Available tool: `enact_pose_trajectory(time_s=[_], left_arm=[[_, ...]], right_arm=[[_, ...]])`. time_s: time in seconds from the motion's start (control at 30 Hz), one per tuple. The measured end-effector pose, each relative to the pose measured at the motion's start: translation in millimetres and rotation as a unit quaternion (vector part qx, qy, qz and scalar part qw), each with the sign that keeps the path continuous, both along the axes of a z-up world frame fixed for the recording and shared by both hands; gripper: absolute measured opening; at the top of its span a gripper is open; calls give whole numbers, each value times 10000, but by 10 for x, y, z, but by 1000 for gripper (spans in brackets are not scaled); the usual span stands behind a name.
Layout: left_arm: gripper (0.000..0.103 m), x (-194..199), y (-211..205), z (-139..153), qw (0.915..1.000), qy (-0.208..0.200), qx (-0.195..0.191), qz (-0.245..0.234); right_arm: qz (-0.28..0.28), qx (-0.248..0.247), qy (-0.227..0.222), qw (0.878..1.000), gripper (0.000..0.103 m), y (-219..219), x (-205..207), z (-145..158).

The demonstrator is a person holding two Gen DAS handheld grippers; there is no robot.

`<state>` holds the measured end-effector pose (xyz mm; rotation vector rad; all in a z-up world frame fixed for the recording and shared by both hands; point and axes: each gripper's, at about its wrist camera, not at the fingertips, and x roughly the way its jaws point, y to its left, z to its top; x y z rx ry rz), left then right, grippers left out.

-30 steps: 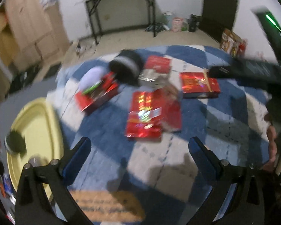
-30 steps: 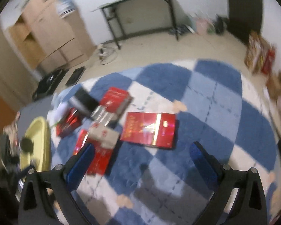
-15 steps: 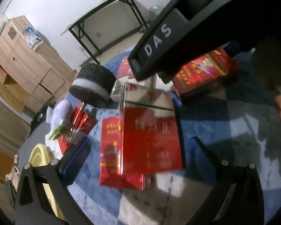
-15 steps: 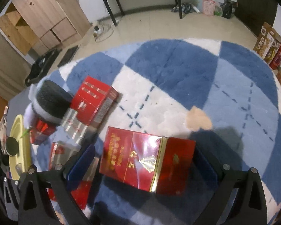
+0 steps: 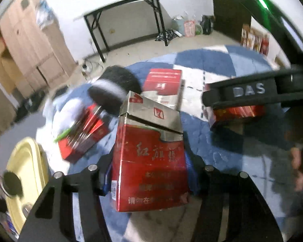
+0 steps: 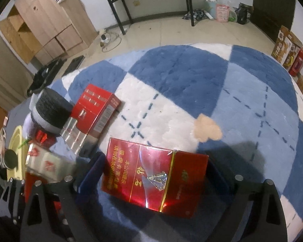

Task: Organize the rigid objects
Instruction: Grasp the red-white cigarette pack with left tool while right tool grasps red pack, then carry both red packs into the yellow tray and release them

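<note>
In the left wrist view a tall red carton with a silver top (image 5: 149, 161) stands between the fingers of my left gripper (image 5: 149, 171). The jaws are closing and both blue pads touch its sides. In the right wrist view a flat red carton with a gold stripe (image 6: 151, 173) lies on the rug between the fingers of my right gripper (image 6: 154, 169). Those jaws are closing too, the pads close beside the carton's ends. A red and silver box (image 6: 95, 111) and a black and white cylinder (image 6: 50, 111) lie behind, to the left.
The blue and white checked rug (image 6: 171, 70) spreads far to the right. A yellow tray (image 5: 26, 171) holding a dark round lid sits at the left edge. A smaller red box (image 5: 80, 137) lies by the cylinder. A black table (image 5: 127, 6) and wooden cabinets (image 6: 42, 20) stand behind.
Both grippers have come down and forward to the cartons. The left jaws have closed onto the red and silver carton. The right jaws have narrowed around the gold-striped carton.
</note>
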<state>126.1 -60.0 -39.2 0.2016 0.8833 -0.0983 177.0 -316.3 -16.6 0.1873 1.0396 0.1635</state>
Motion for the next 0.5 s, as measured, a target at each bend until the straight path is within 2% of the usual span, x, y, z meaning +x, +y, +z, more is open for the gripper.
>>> enact_pose_trajectory(time_s=[0.17,0.3,0.37,0.5], left_arm=[[59,-193,592,326,9948,215,-849,522],[59,-485,1161,702,9843,193,-1355,1113],[59,-613,1470,894,9816,97,-1373,1325],[59,-896,2113,1172,9786,-151,-1116,1722]], right_arm=[[1,87,-252,9996,95,-62,-175,177],[220,182,-724,9970,95,44,-392,479],[466,209,-946,9942,95,173,-513,626],[1215,119,-1295,9840,95,608,-845,841]])
